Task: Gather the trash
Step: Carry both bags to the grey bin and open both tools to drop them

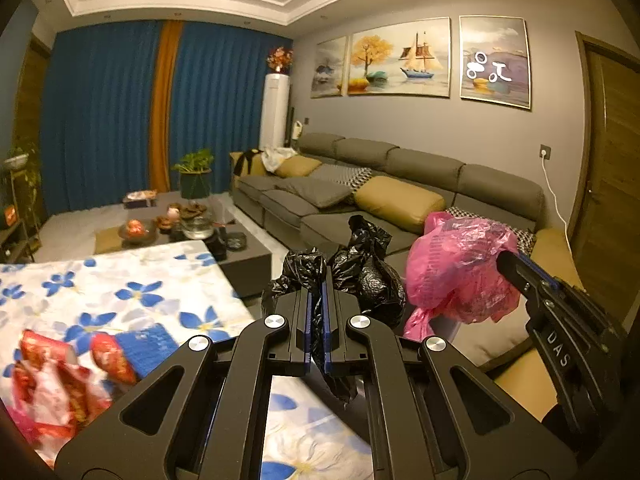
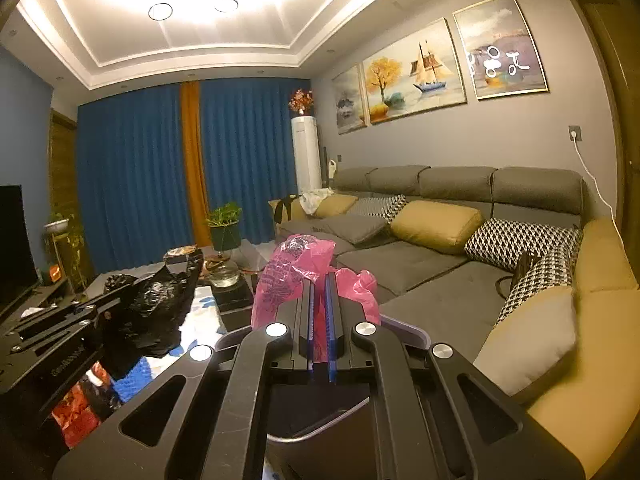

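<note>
Above the floral-cloth table (image 1: 120, 280) we've got the left gripper (image 1: 316, 280) clamped on a crumpled black trash bag (image 1: 368, 272), held up in the air. Just beside it, the right gripper (image 2: 319, 280) pinches a pink plastic bag (image 2: 288, 276), grey sofa (image 2: 420, 264) behind.
</note>
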The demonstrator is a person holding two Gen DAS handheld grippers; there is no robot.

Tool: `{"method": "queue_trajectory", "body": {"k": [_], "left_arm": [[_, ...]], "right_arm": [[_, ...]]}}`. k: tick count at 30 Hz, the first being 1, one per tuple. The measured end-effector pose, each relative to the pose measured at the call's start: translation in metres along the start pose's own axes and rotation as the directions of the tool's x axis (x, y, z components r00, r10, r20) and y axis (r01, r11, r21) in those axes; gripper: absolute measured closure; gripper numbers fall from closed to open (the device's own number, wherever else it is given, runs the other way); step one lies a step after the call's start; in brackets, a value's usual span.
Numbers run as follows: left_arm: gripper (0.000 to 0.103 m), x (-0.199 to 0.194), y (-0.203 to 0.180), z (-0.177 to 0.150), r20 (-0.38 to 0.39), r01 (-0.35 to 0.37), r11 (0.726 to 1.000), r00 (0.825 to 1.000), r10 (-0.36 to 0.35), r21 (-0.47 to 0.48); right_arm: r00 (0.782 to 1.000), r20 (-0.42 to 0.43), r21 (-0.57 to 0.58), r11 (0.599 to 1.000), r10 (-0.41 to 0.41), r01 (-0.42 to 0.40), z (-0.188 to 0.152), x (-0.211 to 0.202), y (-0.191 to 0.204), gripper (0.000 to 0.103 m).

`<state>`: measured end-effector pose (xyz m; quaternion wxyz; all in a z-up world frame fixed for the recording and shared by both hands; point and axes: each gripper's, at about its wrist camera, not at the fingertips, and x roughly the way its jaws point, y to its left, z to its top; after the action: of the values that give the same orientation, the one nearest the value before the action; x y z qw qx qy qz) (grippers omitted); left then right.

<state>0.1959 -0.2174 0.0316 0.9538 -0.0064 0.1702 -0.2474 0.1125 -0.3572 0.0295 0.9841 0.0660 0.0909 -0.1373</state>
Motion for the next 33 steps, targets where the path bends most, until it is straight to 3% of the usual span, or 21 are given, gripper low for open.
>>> {"method": "queue_trajectory", "body": {"k": [22, 23, 24, 25, 26, 27, 33], "left_arm": [[0.099, 0.08, -0.011, -0.004, -0.057, 0.1, 0.994, 0.993, -0.102, -0.031], [0.093, 0.082, -0.01, -0.004, -0.058, 0.108, 0.993, 0.992, -0.11, -0.036], [0.078, 0.083, -0.01, -0.005, -0.064, 0.122, 0.992, 0.99, -0.124, -0.035], [0.067, 0.085, -0.01, -0.005, -0.071, 0.122, 0.992, 0.99, -0.124, -0.031], [0.041, 0.087, -0.01, -0.006, -0.078, 0.113, 0.993, 0.99, -0.116, -0.032], [0.029, 0.087, -0.007, -0.007, -0.074, 0.101, 0.994, 0.992, -0.104, -0.043], [0.021, 0.081, 0.021, -0.007, -0.081, 0.024, 0.992, 0.996, -0.035, -0.124]], "right_arm": [[0.999, -0.033, 0.033, 0.999, -0.012, 0.013, -0.006, 0.05, -0.013, 0.097], [0.999, -0.034, 0.034, 0.999, -0.012, 0.013, -0.005, 0.052, -0.015, 0.096], [0.999, -0.035, 0.034, 0.999, -0.009, 0.01, -0.005, 0.053, -0.014, 0.092], [0.999, -0.038, 0.039, 0.999, -0.004, 0.006, -0.004, 0.055, -0.016, 0.082], [0.999, -0.043, 0.043, 0.999, 0.002, 0.0, -0.005, 0.057, -0.018, 0.076], [0.999, -0.048, 0.046, 0.999, 0.003, -0.001, -0.005, 0.058, -0.018, 0.066], [0.998, -0.057, 0.053, 0.998, -0.013, 0.016, -0.005, 0.055, -0.022, 0.058]]}}
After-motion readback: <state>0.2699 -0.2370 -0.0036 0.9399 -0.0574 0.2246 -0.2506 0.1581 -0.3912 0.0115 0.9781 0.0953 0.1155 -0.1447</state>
